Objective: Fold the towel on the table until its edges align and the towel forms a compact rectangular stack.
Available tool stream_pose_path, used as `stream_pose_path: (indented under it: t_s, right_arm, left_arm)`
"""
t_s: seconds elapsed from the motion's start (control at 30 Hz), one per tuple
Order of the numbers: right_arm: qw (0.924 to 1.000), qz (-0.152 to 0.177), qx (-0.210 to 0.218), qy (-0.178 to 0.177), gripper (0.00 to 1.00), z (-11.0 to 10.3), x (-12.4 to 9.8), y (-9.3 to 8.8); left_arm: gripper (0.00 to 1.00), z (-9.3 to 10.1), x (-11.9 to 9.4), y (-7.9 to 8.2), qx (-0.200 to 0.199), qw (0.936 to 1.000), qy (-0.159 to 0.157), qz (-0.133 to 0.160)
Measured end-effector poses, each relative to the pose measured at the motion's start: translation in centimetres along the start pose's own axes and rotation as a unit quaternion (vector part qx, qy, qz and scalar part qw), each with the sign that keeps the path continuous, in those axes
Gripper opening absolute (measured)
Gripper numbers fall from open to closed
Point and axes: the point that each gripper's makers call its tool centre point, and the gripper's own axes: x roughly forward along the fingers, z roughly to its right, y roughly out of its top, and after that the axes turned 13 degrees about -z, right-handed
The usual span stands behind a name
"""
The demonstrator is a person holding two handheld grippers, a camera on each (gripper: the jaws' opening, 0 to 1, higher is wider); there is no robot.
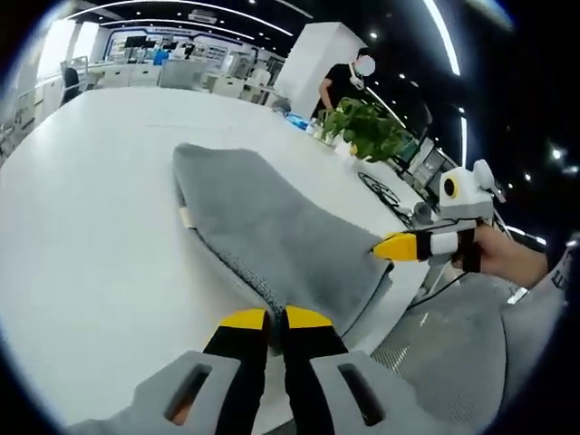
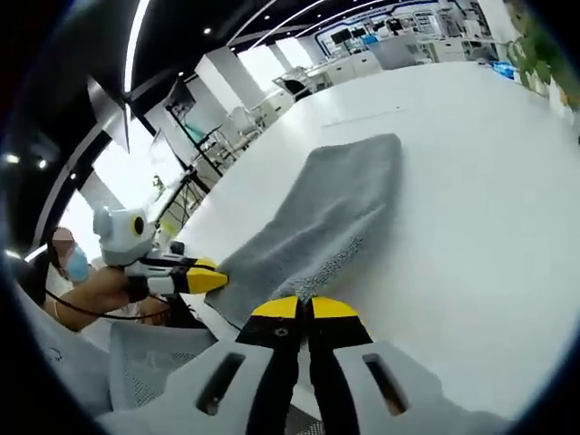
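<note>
A grey towel [image 1: 272, 227] lies lengthwise on the white table [image 1: 91, 236], its near end lifted off the table's edge. My left gripper [image 1: 275, 319], with yellow tips, is shut on one near corner. My right gripper [image 1: 396, 246] comes in from the right, shut on the other near corner. In the right gripper view the towel [image 2: 335, 204] runs away over the table [image 2: 471, 181]. There my right gripper [image 2: 304, 308] pinches its corner, and the left gripper [image 2: 207, 279] holds the corner at the left edge.
A green plant [image 1: 367, 131] and dark cables [image 1: 381, 190] sit at the table's far right edge. A person [image 1: 344, 82] stands beyond it. A grey mesh seat [image 1: 453, 340] is below the table edge. A hand [image 2: 91, 290] holds the left gripper.
</note>
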Motion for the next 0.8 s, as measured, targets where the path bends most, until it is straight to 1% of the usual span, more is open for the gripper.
stream_pose_path:
  t_s: [0.03, 0.1, 0.17, 0.27, 0.37, 0.5, 0.6, 0.7, 0.73, 0.8]
  right_arm:
    - [1.0, 0.002, 0.002, 0.004, 0.0, -0.6, -0.5, 0.0]
    - [0.9999, 0.002, 0.009, 0.014, 0.0, -0.8, -0.6, -0.1]
    - [0.9998, 0.002, 0.008, 0.016, 0.0, -1.2, -1.1, -0.2]
    - [0.9998, 0.006, 0.008, 0.019, 0.0, -1.5, -1.6, -0.4]
    - [0.9996, 0.01, 0.014, 0.023, 0.0, -2.0, -2.5, -0.8]
    - [0.9993, 0.014, 0.021, 0.028, 0.0, -2.0, -3.0, -1.1]
    - [0.999, 0.017, 0.026, 0.032, 0.0, -2.8, -3.7, -1.6]
    - [0.9985, 0.019, 0.034, 0.038, 0.0, -3.1, -4.0, -2.0]
    - [0.9984, 0.018, 0.036, 0.04, 0.0, -3.7, -4.4, -2.3]
    - [0.9982, 0.017, 0.038, 0.042, 0.0, -3.8, -4.5, -2.6]
  left_arm:
    - [0.05, 0.4, -0.4, 0.0, -0.003, 1.0, -0.003, 0.004]
    - [0.05, 0.6, -0.9, 0.0, -0.018, 0.9997, -0.008, 0.013]
    - [0.05, 1.0, -1.7, 0.0, -0.03, 0.9993, -0.01, 0.02]
    - [0.05, 1.0, -2.5, 0.1, -0.041, 0.9986, -0.015, 0.029]
    - [0.05, 1.5, -3.2, 0.1, -0.05, 0.9977, -0.022, 0.04]
    - [0.05, 2.2, -3.9, -0.1, -0.053, 0.9972, -0.026, 0.045]
    - [0.05, 2.6, -4.4, -0.4, -0.061, 0.9965, -0.031, 0.049]
    - [0.05, 3.3, -5.0, -0.8, -0.063, 0.9961, -0.035, 0.05]
    - [0.05, 3.5, -5.2, -1.0, -0.063, 0.9961, -0.037, 0.049]
    - [0.05, 3.3, -5.4, -1.3, -0.065, 0.9959, -0.039, 0.049]
